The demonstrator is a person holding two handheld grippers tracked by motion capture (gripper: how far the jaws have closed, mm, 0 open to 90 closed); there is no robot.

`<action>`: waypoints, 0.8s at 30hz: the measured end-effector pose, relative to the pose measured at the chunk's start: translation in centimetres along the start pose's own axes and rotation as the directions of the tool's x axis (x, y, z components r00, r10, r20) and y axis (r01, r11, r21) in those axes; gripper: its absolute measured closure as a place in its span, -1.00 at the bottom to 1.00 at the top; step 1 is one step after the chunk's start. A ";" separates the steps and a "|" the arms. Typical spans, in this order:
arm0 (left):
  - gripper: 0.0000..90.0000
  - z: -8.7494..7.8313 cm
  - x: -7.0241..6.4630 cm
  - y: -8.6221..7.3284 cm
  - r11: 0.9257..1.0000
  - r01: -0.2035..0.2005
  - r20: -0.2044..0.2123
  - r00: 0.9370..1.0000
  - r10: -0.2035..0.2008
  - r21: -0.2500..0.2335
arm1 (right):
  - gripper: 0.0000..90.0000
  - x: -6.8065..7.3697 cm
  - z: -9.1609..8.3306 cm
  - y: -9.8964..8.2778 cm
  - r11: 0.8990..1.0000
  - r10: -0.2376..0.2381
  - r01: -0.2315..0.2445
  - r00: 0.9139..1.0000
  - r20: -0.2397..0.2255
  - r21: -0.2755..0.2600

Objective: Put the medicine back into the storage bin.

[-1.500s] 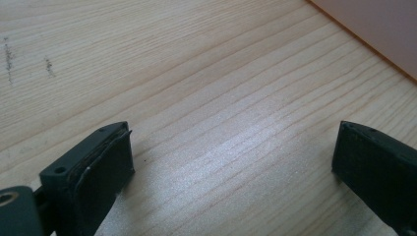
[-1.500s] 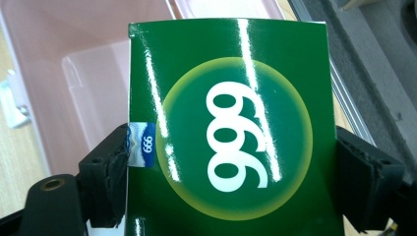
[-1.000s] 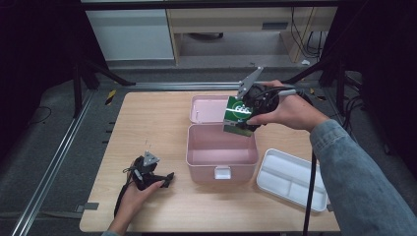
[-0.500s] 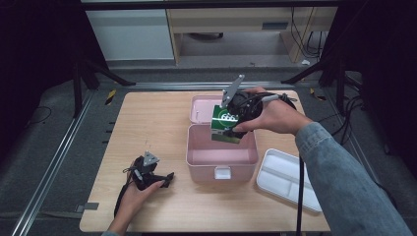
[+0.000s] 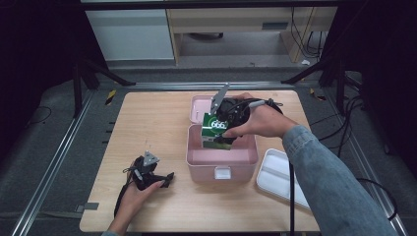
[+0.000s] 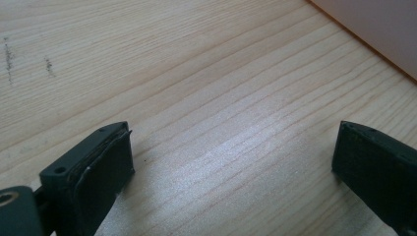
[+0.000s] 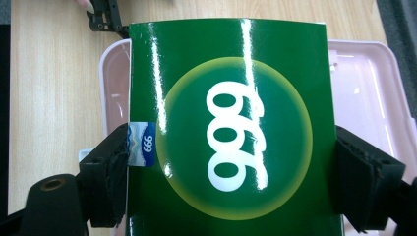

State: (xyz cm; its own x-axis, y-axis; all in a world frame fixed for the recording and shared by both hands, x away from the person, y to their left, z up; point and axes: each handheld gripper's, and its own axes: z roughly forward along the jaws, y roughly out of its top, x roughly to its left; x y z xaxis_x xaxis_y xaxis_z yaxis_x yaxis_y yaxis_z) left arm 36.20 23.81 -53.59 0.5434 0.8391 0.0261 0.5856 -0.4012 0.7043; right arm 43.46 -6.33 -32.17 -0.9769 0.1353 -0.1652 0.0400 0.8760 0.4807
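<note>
My right gripper (image 5: 222, 129) is clamped across the sides of the green box (image 5: 215, 130), which hangs over the open pink container (image 5: 222, 156), its lower edge near the back wall. My worry: if I lower it at this tilt, a corner could catch the rim and twist the glossy box out of the pads. My left gripper (image 5: 164, 180) rests on the table (image 5: 147, 118), jaws apart and empty.

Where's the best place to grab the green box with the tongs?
Across its two narrow sides, coming from above the broad printed face, as the right tongs hold the green box now. Those sides are flat and parallel, so the pads sit square.
</note>
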 end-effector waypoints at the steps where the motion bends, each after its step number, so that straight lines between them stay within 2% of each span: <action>1: -0.97 0.0 0.0 0.0 1.000 0.000 0.000 1.000 0.000 0.000 | -0.62 0.0 0.2 0.1 1.000 -0.001 0.001 1.000 -0.003 0.001; 10: -0.97 0.0 0.0 0.0 1.000 0.000 0.000 1.000 0.000 0.000 | -0.62 0.4 1.8 0.6 1.000 -0.010 0.010 0.999 -0.034 0.004; 15: -0.97 0.0 0.0 0.0 1.000 0.000 0.000 1.000 0.000 0.000 | -0.62 0.4 2.5 1.0 1.000 -0.017 0.016 0.999 -0.050 -0.008; 24: -0.97 0.0 0.0 0.0 1.000 0.000 0.000 1.000 0.000 0.000 | -0.62 0.2 4.3 1.4 1.000 -0.020 0.021 0.997 -0.075 0.002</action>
State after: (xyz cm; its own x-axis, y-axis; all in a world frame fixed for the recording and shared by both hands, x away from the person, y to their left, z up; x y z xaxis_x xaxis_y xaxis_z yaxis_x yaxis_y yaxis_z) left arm 36.19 23.81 -53.59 0.5438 0.8388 0.0261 0.5855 -0.4015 0.7042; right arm 44.19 -3.04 -35.21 -0.9905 0.0825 -0.1103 0.0204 0.8796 0.4753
